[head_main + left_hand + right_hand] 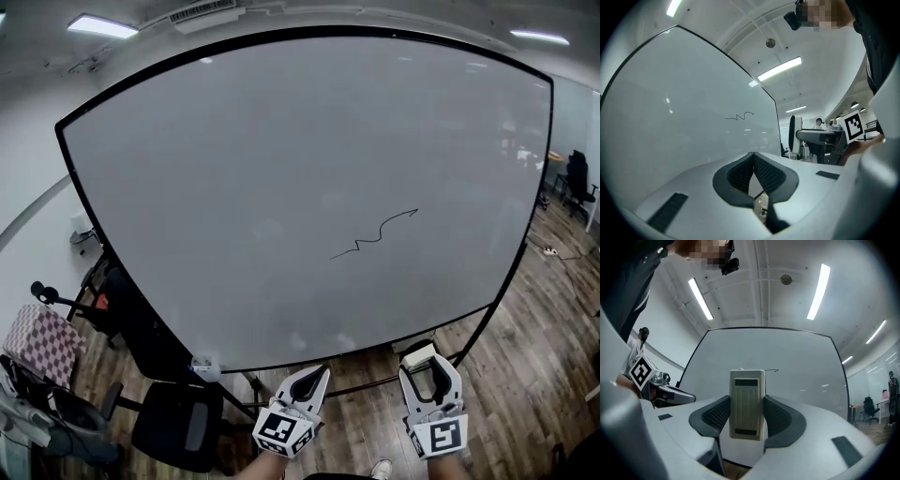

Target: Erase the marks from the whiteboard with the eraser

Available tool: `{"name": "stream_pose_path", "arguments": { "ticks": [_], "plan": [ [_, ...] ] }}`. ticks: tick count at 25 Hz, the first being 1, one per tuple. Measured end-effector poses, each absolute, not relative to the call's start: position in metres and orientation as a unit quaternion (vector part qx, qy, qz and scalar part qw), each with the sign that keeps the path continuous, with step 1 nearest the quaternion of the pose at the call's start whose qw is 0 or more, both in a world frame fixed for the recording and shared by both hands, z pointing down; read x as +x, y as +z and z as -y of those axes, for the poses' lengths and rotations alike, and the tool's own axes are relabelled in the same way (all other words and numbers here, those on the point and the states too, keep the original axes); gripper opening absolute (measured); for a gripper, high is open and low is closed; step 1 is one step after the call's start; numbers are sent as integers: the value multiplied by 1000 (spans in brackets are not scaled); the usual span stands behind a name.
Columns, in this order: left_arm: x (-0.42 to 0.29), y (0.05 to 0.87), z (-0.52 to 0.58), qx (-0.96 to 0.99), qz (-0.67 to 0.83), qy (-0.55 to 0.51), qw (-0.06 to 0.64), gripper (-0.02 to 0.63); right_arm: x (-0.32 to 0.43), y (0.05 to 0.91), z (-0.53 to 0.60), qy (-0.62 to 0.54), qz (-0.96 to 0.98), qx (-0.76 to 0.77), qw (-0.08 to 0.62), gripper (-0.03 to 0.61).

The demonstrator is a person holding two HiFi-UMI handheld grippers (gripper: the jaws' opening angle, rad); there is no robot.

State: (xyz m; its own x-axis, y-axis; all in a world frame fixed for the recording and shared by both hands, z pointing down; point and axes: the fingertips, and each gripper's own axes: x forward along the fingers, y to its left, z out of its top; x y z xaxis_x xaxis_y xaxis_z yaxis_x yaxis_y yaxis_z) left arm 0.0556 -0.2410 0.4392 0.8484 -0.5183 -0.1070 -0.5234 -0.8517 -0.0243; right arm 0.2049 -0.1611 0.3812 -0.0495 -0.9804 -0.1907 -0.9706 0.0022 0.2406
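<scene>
Head view: a squiggle crosses the whiteboard, with a chair below. The right hand-held gripper clamps the eraser; the left hand-held gripper is closed and empty.

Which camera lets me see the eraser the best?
The right gripper view. There the eraser sits upright in the middle, clamped between the jaws of the right gripper, its ribbed back showing. The head view catches only its small pale end past the jaws. The left gripper view does not show it.
</scene>
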Motion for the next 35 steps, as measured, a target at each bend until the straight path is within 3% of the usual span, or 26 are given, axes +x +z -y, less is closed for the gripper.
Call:
{"name": "stream_pose_path", "arguments": {
  "ticks": [19, 35],
  "plan": [
    [79, 427, 284, -909, -405, 71, 71, 20, 214, 381, 261, -208, 816, 539, 5, 245],
    [68, 397, 329, -895, -432, 69, 87, 20, 262, 323, 318, -243, 740, 625, 47, 244]
  ]
}}
